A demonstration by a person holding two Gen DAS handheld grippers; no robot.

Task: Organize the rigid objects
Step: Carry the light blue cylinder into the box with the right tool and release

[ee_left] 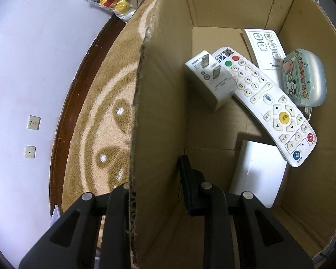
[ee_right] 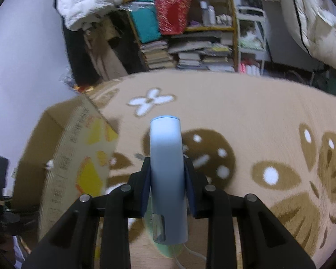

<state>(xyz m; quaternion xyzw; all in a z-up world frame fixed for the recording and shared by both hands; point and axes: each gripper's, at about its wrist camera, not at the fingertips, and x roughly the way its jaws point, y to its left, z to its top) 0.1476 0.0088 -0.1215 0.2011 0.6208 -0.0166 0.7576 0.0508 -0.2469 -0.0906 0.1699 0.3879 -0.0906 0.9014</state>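
In the left wrist view, my left gripper (ee_left: 159,179) is shut on the left wall of an open cardboard box (ee_left: 161,94), one finger inside and one outside. Inside lie a long white TV remote (ee_left: 266,103), a white plug adapter (ee_left: 210,78), a flat white Midea remote (ee_left: 264,47), a pale blue "Cheers" case (ee_left: 304,78) and a white card (ee_left: 257,172). In the right wrist view, my right gripper (ee_right: 166,174) is shut on a pale blue cylinder-shaped device (ee_right: 166,170), held above the carpet. The box (ee_right: 62,148) stands at its left.
A beige patterned carpet (ee_right: 246,121) covers the floor. A white wall with sockets (ee_left: 33,122) is left of the box, with a plastic bag (ee_left: 114,4) at its foot. A cluttered bookshelf (ee_right: 186,33) and bedding (ee_right: 313,18) stand at the back.
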